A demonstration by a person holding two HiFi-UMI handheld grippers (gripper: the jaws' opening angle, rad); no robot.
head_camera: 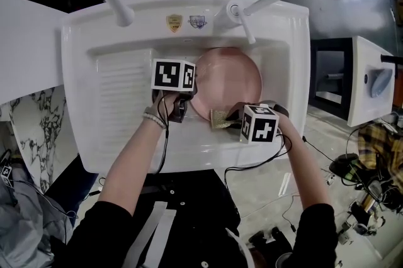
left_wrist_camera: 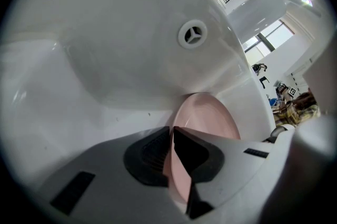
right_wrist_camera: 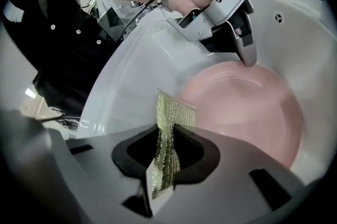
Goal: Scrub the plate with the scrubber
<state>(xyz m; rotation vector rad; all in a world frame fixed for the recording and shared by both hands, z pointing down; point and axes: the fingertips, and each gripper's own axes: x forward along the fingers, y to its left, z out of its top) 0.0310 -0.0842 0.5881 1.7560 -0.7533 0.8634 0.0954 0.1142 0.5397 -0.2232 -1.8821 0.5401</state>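
In a white sink [head_camera: 82, 72], a pink plate [head_camera: 230, 78] sits in the round basin as a person works over it with a handheld gripper in each hand. The left gripper [head_camera: 191, 97], topped by its black-and-white marker cube, reaches in from the ribbed drainboard side. Its jaws stand narrow, pinched on the plate's left rim. The left gripper view shows that rim running edge-on between the dark pads [left_wrist_camera: 150, 157], with the rest of the plate [left_wrist_camera: 208, 118] spreading beyond toward the basin wall and its round overflow hole [left_wrist_camera: 192, 34].

The right gripper [head_camera: 230, 119] comes in from the near right, its jaws closed on a yellow-green mesh scrubber [head_camera: 220, 119]. In the right gripper view the scrubber [right_wrist_camera: 175, 110] stands upright between the pads, folded, with its upper edge rising above the jaw tips and its lower corner hanging below them. It is held at the plate's near edge; whether the mesh actually presses on the plate [right_wrist_camera: 253, 107] cannot be told from these views. Across the plate, the left gripper [right_wrist_camera: 247, 57] is seen with one finger down on the far rim. A white faucet [head_camera: 242, 21] angles over the back of the basin.
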